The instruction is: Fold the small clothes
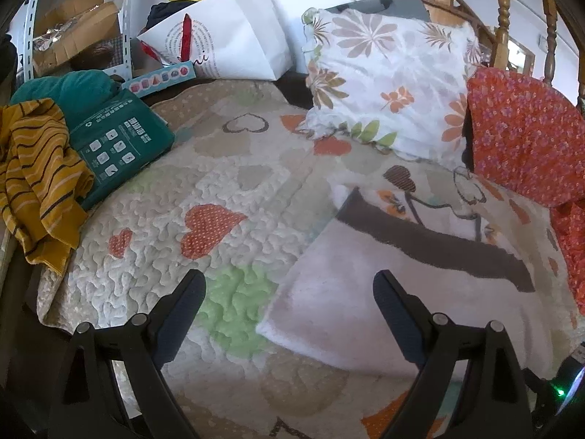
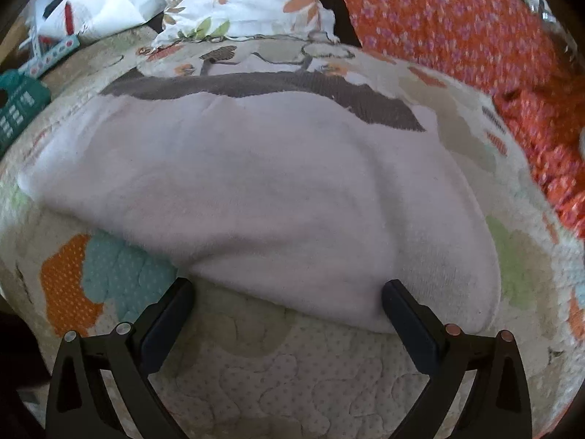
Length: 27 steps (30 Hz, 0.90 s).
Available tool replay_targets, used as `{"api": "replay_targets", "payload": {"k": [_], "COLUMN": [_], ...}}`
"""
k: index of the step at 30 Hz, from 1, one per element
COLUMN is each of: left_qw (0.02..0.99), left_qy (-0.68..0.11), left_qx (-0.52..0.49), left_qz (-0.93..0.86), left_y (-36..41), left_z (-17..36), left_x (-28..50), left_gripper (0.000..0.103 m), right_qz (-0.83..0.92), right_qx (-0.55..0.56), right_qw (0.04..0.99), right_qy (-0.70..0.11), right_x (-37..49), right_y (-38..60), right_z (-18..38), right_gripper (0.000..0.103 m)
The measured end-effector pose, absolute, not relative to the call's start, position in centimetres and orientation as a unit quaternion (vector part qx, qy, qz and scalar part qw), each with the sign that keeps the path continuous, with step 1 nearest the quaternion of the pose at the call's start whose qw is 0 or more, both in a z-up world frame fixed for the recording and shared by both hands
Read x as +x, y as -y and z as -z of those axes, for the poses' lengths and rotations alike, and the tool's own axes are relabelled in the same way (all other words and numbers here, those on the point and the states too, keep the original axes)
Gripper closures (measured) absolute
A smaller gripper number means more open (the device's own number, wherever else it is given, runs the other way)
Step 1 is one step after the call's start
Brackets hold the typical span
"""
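Note:
A pale pink fleece garment (image 2: 256, 190) with a dark brown band (image 2: 278, 89) along its far edge lies flat on the quilted bedspread (image 1: 204, 190). It also shows in the left wrist view (image 1: 384, 303), right of centre. My left gripper (image 1: 289, 283) is open and empty, hovering over the quilt at the garment's near left corner. My right gripper (image 2: 289, 289) is open and empty, its fingers straddling the garment's near folded edge. A mustard striped garment (image 1: 36, 183) lies crumpled at the far left.
A floral pillow (image 1: 387, 84) and an orange flowered cloth (image 1: 526, 135) lie at the back right. A green box (image 1: 117, 142), a teal cloth (image 1: 62, 86), a white paper bag (image 1: 226, 36) and a metal shelf (image 1: 76, 22) stand at the left.

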<state>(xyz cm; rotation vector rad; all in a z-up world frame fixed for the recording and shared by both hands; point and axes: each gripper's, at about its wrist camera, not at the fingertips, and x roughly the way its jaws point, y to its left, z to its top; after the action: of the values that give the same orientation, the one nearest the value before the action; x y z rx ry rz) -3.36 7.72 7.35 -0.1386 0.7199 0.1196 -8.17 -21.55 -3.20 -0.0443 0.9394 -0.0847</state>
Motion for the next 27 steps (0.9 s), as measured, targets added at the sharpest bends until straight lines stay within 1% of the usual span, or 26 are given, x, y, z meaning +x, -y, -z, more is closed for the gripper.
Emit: {"api": "replay_targets", "payload": {"k": [6, 11, 15, 21, 23, 27], "left_qw": [0.929, 0.928, 0.927, 0.925, 0.924, 0.923], "left_qy": [-0.359, -0.36, -0.362, -0.366, -0.366, -0.369], "left_qx": [-0.066, -0.065, -0.065, -0.063, -0.064, -0.07], "left_qz": [-0.066, -0.071, -0.075, -0.083, -0.086, -0.087], "left_y": [-8.3, -8.5, -8.8, -9.2, -9.4, -9.4], "left_z": [-6.8, -6.5, -6.4, -6.0, -5.9, -5.8], "left_x": [-3.5, -3.5, -3.6, -3.5, -3.5, -3.4], "left_gripper": [0.011, 0.011, 0.011, 0.011, 0.011, 0.011], "right_qz": [0.031, 0.038, 0.046, 0.055, 0.063, 0.075], "right_qx": [0.014, -0.001, -0.015, 0.002, -0.009, -0.039], "right_qw": [0.907, 0.888, 0.894, 0.913, 0.919, 0.941], "right_qy": [-0.42, -0.459, -0.445, -0.405, -0.39, -0.327], "right_x": [-7.9, -6.7, -7.8, -8.6, -8.5, -8.8], "right_y": [22.5, 22.2, 21.9, 23.4, 23.7, 24.4], "right_z": [3.2, 2.6, 1.6, -1.8, -3.3, -7.8], "right_gripper": [0.0, 0.0, 0.0, 0.0, 0.0, 0.0]}}
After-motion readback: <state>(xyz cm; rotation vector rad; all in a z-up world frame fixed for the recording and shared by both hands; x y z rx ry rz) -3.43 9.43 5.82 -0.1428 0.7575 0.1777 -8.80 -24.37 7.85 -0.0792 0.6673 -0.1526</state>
